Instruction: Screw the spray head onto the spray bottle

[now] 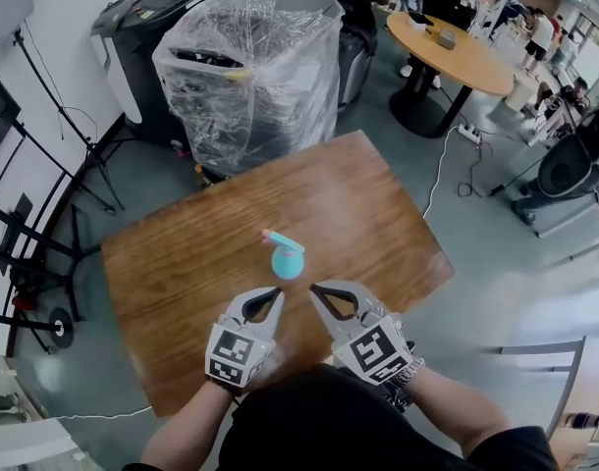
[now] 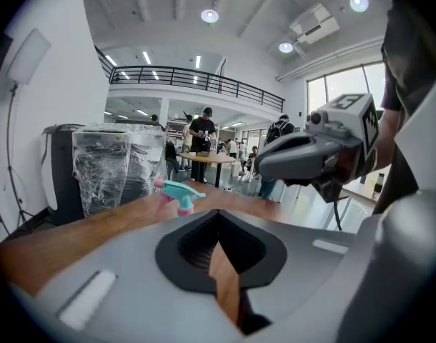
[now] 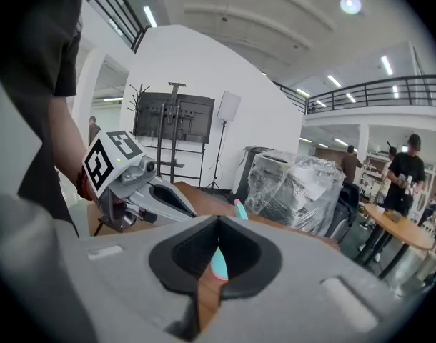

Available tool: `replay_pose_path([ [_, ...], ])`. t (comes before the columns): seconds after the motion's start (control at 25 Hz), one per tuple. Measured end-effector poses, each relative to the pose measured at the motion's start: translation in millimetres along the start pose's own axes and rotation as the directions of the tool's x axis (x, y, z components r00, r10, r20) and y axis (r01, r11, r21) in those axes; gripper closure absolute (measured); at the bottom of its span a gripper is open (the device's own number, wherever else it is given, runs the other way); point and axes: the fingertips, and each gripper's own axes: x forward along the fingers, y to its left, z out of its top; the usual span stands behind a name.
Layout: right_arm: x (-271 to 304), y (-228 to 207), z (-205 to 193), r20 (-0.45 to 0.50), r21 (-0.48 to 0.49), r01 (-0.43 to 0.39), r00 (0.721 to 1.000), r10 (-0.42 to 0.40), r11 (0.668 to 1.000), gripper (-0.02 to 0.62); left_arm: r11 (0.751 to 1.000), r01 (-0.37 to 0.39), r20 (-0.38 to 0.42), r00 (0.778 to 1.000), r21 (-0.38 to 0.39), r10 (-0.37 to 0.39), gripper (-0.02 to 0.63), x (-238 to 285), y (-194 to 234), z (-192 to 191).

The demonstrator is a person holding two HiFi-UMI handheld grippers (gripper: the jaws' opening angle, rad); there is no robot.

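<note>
Wooden table (image 1: 182,263) spreads under both tongs. Nearest, the left gripper (image 1: 276,291) and right gripper (image 1: 315,289) each have their jaws pressed together on nothing, with their tips side by side but apart. Just ahead, between the tips, stands the teal spray bottle (image 1: 287,262) with the spray head (image 1: 278,237) on top. Farther off sits a plastic-wrapped machine (image 1: 250,67).

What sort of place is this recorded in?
Probably an open-plan office or lab hall: a railed mezzanine, people by a round table, plastic-wrapped equipment and a screen on a stand.
</note>
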Motion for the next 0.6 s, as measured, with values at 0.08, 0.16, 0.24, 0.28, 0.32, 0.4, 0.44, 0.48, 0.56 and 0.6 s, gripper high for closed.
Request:
replay_pose_path([
  [0.08,1.7,5.1,0.6,0.023,0.030,-0.007,1.000,0.007,1.000,0.603,1.000,0.017,0.014,1.000,-0.025,-0.017,0.589,-4.4,-8.2,12.2],
  [0.16,1.9,9.1,0.9,0.034,0.046,-0.013,0.999,0.011,0.999,0.603,1.000,0.023,0.023,0.999,-0.021,-0.023,0.590,-7.0,-13.7,21.4],
  [0.24,1.3,11.0,1.7,0.037,0.053,-0.015,0.999,0.013,0.999,0.603,1.000,0.024,0.022,0.999,-0.010,-0.024,0.591,-7.1,-16.5,25.0],
  [0.28,1.5,11.7,1.2,0.042,0.057,-0.016,0.999,0.014,0.998,0.603,1.000,0.022,0.018,1.000,-0.008,-0.022,0.591,-7.3,-16.8,24.9],
  [0.32,2.0,12.1,0.4,0.048,0.063,-0.017,0.999,0.014,0.998,0.603,1.000,0.019,0.015,1.000,-0.007,-0.019,0.591,-7.8,-16.6,24.3],
  [0.4,2.6,12.6,-0.5,0.053,0.074,-0.016,0.999,0.012,0.997,0.603,1.000,0.013,0.010,1.000,-0.006,-0.013,0.591,-9.5,-15.6,23.2],
  [0.44,2.9,12.8,-0.6,0.055,0.079,-0.015,0.998,0.011,0.997,0.603,1.000,0.012,0.008,1.000,-0.006,-0.012,0.591,-10.2,-15.6,22.7],
  [0.48,3.0,13.1,-0.6,0.056,0.082,-0.015,0.998,0.010,0.996,0.603,1.000,0.014,0.006,1.000,-0.008,-0.014,0.591,-10.5,-16.3,22.6],
  [0.56,3.4,14.1,-0.2,0.059,0.086,-0.014,0.998,0.009,0.996,0.603,1.000,0.017,0.004,1.000,-0.009,-0.017,0.591,-10.3,-17.4,23.2],
  [0.6,3.5,14.8,0.2,0.060,0.087,-0.014,0.998,0.009,0.996,0.603,1.000,0.016,0.004,1.000,-0.006,-0.016,0.591,-10.1,-17.3,23.8],
])
